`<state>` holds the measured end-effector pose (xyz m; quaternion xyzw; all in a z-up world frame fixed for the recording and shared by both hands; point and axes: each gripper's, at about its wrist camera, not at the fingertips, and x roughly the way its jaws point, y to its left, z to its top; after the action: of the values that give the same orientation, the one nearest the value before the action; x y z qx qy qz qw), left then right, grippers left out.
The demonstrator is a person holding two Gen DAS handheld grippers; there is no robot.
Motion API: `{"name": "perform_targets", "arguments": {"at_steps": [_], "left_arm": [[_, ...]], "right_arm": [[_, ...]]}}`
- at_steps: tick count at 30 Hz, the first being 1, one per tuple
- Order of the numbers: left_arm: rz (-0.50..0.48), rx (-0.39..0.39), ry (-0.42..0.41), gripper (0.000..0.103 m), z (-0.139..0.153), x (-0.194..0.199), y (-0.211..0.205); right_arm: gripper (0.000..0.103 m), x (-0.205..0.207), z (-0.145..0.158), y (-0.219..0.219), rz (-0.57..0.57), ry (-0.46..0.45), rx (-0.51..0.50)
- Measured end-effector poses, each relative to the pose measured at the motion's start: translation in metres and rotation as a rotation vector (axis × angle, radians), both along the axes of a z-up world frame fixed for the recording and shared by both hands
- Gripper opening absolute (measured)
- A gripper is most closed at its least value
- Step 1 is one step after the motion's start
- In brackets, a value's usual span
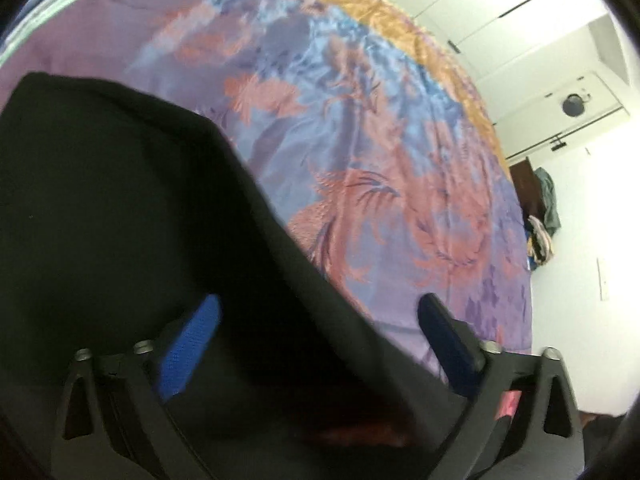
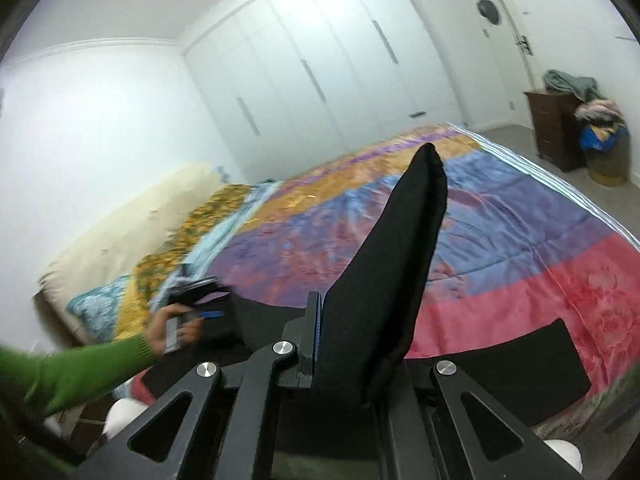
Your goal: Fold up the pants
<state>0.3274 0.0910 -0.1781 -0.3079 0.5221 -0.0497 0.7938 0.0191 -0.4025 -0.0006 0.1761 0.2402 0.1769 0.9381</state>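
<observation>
Black pants (image 2: 384, 264) lie on the patterned bedspread (image 2: 540, 216), and every place below is told from that cover. The right gripper (image 2: 332, 340) is pressed together on a fold of the pants and holds it raised above the bedspread, so the cloth stands up in a dark peak; the rest of the garment trails flat on the pink band near the bed's edge. The left gripper (image 1: 320, 340) is spread above the bedspread, its blue pads (image 1: 192, 344) apart, with pants cloth (image 1: 132, 208) draped between them; whether the pads touch it cannot be told. A hand (image 2: 172, 330) in a green sleeve (image 2: 76, 372) carries that gripper (image 2: 200, 300) over the cover's left side.
</observation>
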Motion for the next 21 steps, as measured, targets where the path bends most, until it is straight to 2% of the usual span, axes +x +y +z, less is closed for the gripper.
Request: {"name": "perform_targets", "arguments": {"at_steps": [1,2,3,5,7,8,10,12,13,15,16,18,19,21], "left_arm": [[-0.008,-0.013,0.012,0.050,-0.004,0.001,-0.001],[-0.013,-0.022,0.036,0.008,-0.007,0.003,-0.002],[0.000,-0.001,0.050,0.007,-0.004,0.002,0.001],[0.015,-0.003,-0.034,0.007,0.021,-0.015,0.008],[0.039,0.019,-0.165,0.007,0.071,-0.044,0.025],[0.066,0.026,-0.250,0.007,0.104,-0.068,0.037],[0.114,0.042,-0.364,0.009,0.146,-0.111,0.058],[0.157,0.073,-0.442,0.010,0.171,-0.167,0.074],[0.170,0.090,-0.449,0.010,0.172,-0.190,0.075],[0.203,0.101,-0.420,0.010,0.147,-0.242,0.070],[0.217,0.098,-0.386,0.012,0.127,-0.258,0.064],[0.193,0.073,-0.234,0.012,0.061,-0.279,0.040],[0.161,0.055,-0.142,0.012,0.031,-0.280,0.028],[0.114,0.013,-0.026,0.010,-0.013,-0.280,0.008]], "right_arm": [[0.004,-0.007,0.002,-0.003,0.017,-0.007,0.007],[0.004,-0.009,0.002,-0.007,0.019,0.001,0.006],[0.004,-0.008,-0.002,-0.012,0.008,0.019,-0.004],[0.004,-0.007,-0.014,-0.026,-0.047,0.082,-0.038],[0.004,0.012,-0.029,-0.042,-0.105,0.132,-0.020],[0.005,0.024,-0.036,-0.049,-0.122,0.137,0.010],[0.005,0.047,-0.039,-0.052,-0.127,0.133,0.055],[0.005,0.068,-0.040,-0.052,-0.108,0.117,0.080],[0.005,0.079,-0.041,-0.052,-0.098,0.131,0.080],[0.005,0.091,-0.050,-0.059,-0.096,0.181,0.085],[0.005,0.096,-0.062,-0.066,-0.101,0.237,0.074],[0.005,0.097,-0.082,-0.078,-0.136,0.319,0.011],[0.005,0.096,-0.104,-0.088,-0.168,0.400,-0.042],[0.005,0.096,-0.137,-0.103,-0.218,0.535,-0.119]]}}
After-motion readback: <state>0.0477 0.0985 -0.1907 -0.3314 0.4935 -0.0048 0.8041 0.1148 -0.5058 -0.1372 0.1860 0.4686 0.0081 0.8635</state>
